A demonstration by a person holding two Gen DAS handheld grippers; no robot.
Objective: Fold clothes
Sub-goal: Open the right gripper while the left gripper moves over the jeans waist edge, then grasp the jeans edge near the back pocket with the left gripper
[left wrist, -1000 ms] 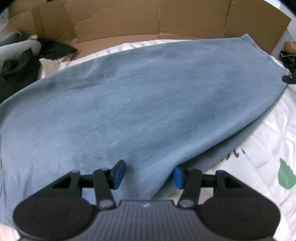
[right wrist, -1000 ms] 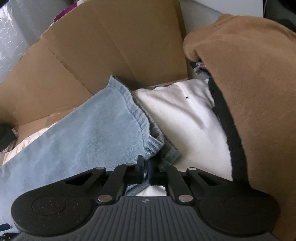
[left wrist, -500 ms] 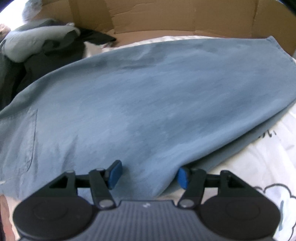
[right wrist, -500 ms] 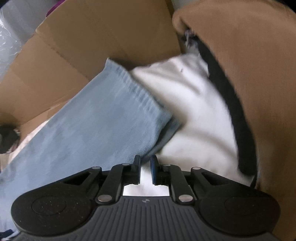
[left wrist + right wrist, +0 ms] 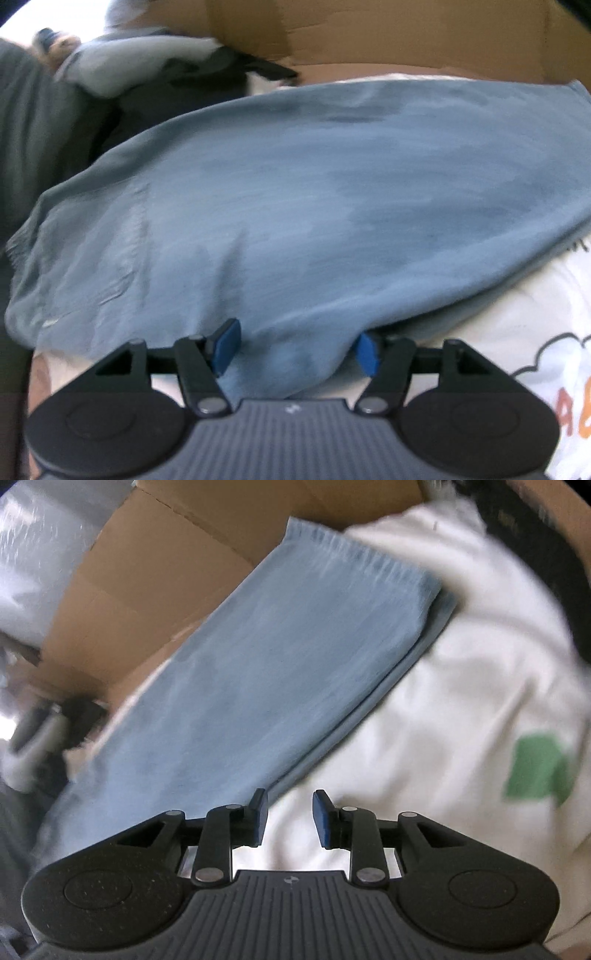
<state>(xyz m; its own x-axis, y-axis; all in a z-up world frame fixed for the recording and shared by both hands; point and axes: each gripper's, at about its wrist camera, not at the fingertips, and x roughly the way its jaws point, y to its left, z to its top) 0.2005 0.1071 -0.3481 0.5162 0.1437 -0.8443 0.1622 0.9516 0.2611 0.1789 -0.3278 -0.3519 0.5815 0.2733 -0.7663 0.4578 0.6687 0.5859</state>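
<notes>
Brown cardboard wall (image 5: 388, 33) behind, white printed sheet (image 5: 524, 325) beneath, the surface carrying everything.

Blue garment (image 5: 314, 206) spread flat on the sheet, one only, folded over itself so a lower layer peeks out along the near edge. Seen in the right wrist view as a long strip (image 5: 266, 664) running diagonally from the near left up to a hemmed end by the cardboard (image 5: 155, 576).

Partial orange letters at the right edge of the left wrist view, too cropped to read; a few dark scribbled marks by the garment's edge, also unreadable. Outline of a cloud drawn on the sheet beside them. No brand legible anywhere.

Left gripper (image 5: 297, 345): jaws wide apart, a fold of the blue garment bulging between the blue pads, pads not pressing on it.
Right gripper (image 5: 290, 818): jaws narrow but opening, only the white sheet (image 5: 424, 716) in the gap, the garment's edge just beside the left pad.

Left wrist view alone: heap of dark and grey clothes (image 5: 122, 77) at the upper left, count unclear through blur.
Right wrist view alone: one green patch (image 5: 539, 768) printed on the sheet, clear plastic wrap (image 5: 40, 554) at the upper left, black strip (image 5: 535, 542) at the upper right.
</notes>
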